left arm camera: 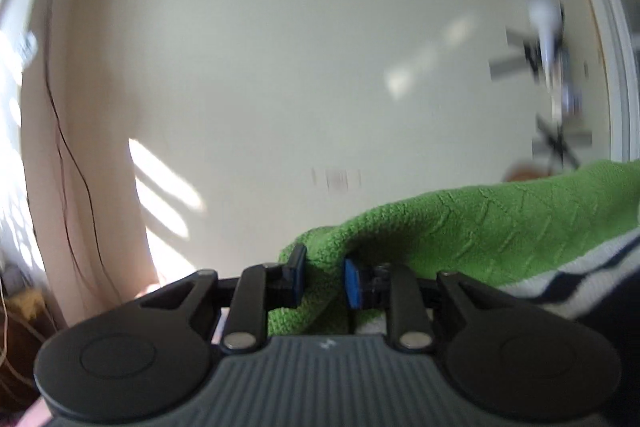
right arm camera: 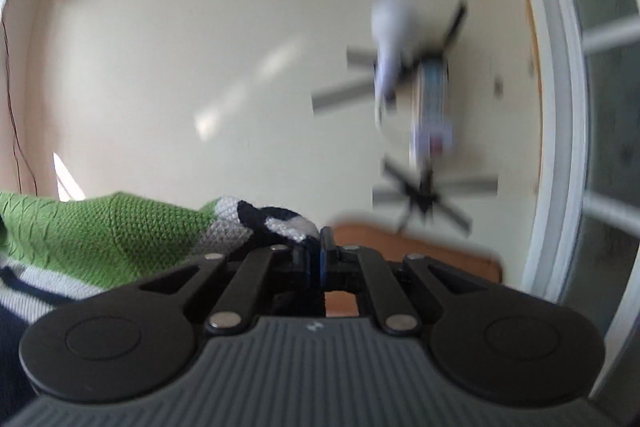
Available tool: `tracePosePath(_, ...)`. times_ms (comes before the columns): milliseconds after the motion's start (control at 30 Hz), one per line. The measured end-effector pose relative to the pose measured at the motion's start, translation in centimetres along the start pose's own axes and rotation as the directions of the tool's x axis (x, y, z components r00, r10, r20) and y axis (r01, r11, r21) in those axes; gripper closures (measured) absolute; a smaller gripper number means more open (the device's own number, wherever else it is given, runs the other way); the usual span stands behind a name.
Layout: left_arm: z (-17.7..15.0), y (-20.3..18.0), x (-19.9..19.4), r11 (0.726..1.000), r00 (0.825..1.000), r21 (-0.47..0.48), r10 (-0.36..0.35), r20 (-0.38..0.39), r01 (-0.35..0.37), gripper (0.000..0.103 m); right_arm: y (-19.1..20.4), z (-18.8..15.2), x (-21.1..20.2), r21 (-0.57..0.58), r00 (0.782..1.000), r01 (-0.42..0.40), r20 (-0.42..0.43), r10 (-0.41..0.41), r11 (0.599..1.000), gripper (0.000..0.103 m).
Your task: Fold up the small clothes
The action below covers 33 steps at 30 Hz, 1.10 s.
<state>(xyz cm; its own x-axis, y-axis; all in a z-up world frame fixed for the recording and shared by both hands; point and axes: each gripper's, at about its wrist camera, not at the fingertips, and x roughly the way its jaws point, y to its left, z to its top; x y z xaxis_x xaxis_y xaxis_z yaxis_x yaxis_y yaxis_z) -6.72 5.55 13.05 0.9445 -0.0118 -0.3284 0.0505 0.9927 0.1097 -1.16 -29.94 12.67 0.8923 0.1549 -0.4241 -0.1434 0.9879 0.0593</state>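
Note:
A small knitted garment (left arm camera: 480, 227), green with white and navy stripes, hangs stretched between my two grippers in the air. My left gripper (left arm camera: 325, 277) is shut on a green corner of it; the cloth bunches between the blue pads. In the right wrist view the garment (right arm camera: 100, 227) runs off to the left, and my right gripper (right arm camera: 316, 255) is shut on its striped white and navy edge (right arm camera: 276, 219). Both cameras point up at the wall and ceiling. The lower part of the garment is hidden.
A cream wall (left arm camera: 280, 67) fills both views. A blurred tripod-like stand with a white device (right arm camera: 416, 99) is at the right. A brown wooden surface (right arm camera: 400, 247) lies behind the right gripper. A white door frame (right arm camera: 560, 107) is at the far right.

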Motion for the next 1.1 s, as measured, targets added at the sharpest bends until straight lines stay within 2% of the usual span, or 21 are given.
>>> tracePosePath(33, -2.9, -0.8, 2.4, 0.999, 0.989, 0.028, -0.026, -0.142, 0.030, 0.084, -1.0, -3.7, 2.5, 0.037, 0.989, 0.001, -0.151, 0.005, 0.999, 0.090)
tracePosePath(67, -5.6, -1.6, 4.3, 0.997, 0.964, 0.046, -0.046, -0.264, 0.060, 0.083, -1.6, -6.4, 4.4, 0.067, 0.965, 0.022, -0.263, -0.003, 0.998, 0.088)
tracePosePath(100, -8.1, -2.4, 5.2, 0.995, 0.940, 0.059, -0.061, -0.337, 0.086, 0.083, -2.2, -8.6, 5.6, 0.098, 0.947, 0.025, -0.321, 0.008, 0.995, 0.088)
tracePosePath(133, -8.8, -2.9, 4.7, 0.993, 0.951, 0.094, -0.045, -0.307, 0.077, 0.082, -2.5, -9.0, 4.9, 0.123, 0.967, -0.002, -0.251, 0.033, 0.992, 0.088)
tracePosePath(200, -8.1, -3.1, 3.0, 0.981, 0.970, 0.162, -0.066, -0.232, 0.106, 0.078, -2.6, -7.7, 4.4, 0.137, 0.978, -0.025, -0.203, 0.053, 0.990, 0.072)
tracePosePath(267, -4.2, -1.2, 1.4, 0.984, 0.980, 0.093, -0.136, -0.144, 0.150, 0.074, -2.8, -5.6, 3.5, 0.144, 0.992, -0.066, -0.095, 0.080, 0.987, 0.059)
tracePosePath(300, -3.1, -0.6, 1.3, 0.988, 0.984, 0.062, -0.135, -0.117, 0.142, 0.069, -2.6, -4.6, 3.6, 0.138, 0.994, -0.077, -0.068, 0.087, 0.987, 0.056)
tracePosePath(400, 0.2, 0.7, 3.2, 0.996, 0.991, 0.008, -0.084, -0.106, 0.085, 0.055, -1.4, -2.7, 5.9, 0.106, 0.990, -0.117, -0.069, 0.125, 0.987, 0.054)
tracePosePath(433, 0.4, 1.0, 4.4, 0.996, 0.986, -0.005, -0.094, -0.134, 0.094, 0.044, -0.6, -2.5, 7.0, 0.099, 0.985, -0.142, -0.084, 0.151, 0.985, 0.054)
tracePosePath(500, -0.2, 1.6, 7.6, 0.990, 0.958, -0.062, -0.137, -0.253, 0.126, 0.030, 1.0, -2.6, 10.1, 0.084, 0.970, -0.198, -0.122, 0.208, 0.976, 0.043)
tracePosePath(600, -2.8, 2.1, 11.1, 0.986, 0.900, -0.119, -0.153, -0.407, 0.114, 0.028, 3.4, -2.9, 14.1, 0.041, 0.950, -0.226, -0.210, 0.230, 0.973, 0.035)
tracePosePath(667, -4.1, 2.6, 11.7, 0.983, 0.877, -0.146, -0.167, -0.451, 0.112, 0.022, 5.1, -3.1, 16.7, 0.011, 0.934, -0.253, -0.258, 0.247, 0.967, 0.035)
tracePosePath(767, -4.7, 3.3, 11.6, 0.965, 0.856, -0.227, -0.226, -0.465, 0.132, 0.030, 7.6, -3.3, 20.0, -0.029, 0.906, -0.291, -0.330, 0.265, 0.956, 0.023)
tracePosePath(800, -4.8, 3.3, 11.4, 0.961, 0.851, -0.233, -0.244, -0.465, 0.148, 0.044, 8.7, -3.5, 21.2, -0.048, 0.891, -0.311, -0.362, 0.274, 0.949, 0.022)
tracePosePath(833, -4.9, 3.1, 11.1, 0.960, 0.850, -0.230, -0.255, -0.462, 0.163, 0.059, 9.5, -3.8, 21.9, -0.065, 0.877, -0.331, -0.390, 0.282, 0.941, 0.022)
tracePosePath(867, -4.8, 2.8, 10.7, 0.961, 0.850, -0.209, -0.259, -0.459, 0.180, 0.065, 10.1, -4.2, 21.8, -0.085, 0.859, -0.359, -0.419, 0.294, 0.929, 0.023)
tracePosePath(900, -4.8, 2.3, 10.4, 0.964, 0.855, -0.187, -0.253, -0.453, 0.187, 0.075, 11.0, -4.7, 21.4, -0.136, 0.865, -0.360, -0.419, 0.276, 0.923, 0.028)
tracePosePath(933, -4.7, 1.8, 10.1, 0.969, 0.862, -0.146, -0.243, -0.445, 0.198, 0.080, 11.8, -5.0, 20.1, -0.211, 0.879, -0.378, -0.387, 0.278, 0.902, 0.036)
tracePosePath(967, -4.4, 1.2, 9.8, 0.976, 0.875, -0.094, -0.216, -0.433, 0.195, 0.081, 12.3, -4.9, 19.3, -0.232, 0.869, -0.414, -0.390, 0.306, 0.880, 0.076)
tracePosePath(1000, -4.1, 0.6, 9.8, 0.981, 0.888, -0.043, -0.188, -0.420, 0.188, 0.084, 12.6, -4.6, 18.5, -0.256, 0.878, -0.407, -0.375, 0.298, 0.877, 0.092)
tracePosePath(1100, -1.8, -0.9, 11.3, 0.988, 0.923, 0.065, -0.104, -0.372, 0.137, 0.086, 12.6, -2.9, 17.5, -0.327, 0.936, -0.307, -0.273, 0.221, 0.894, 0.092)
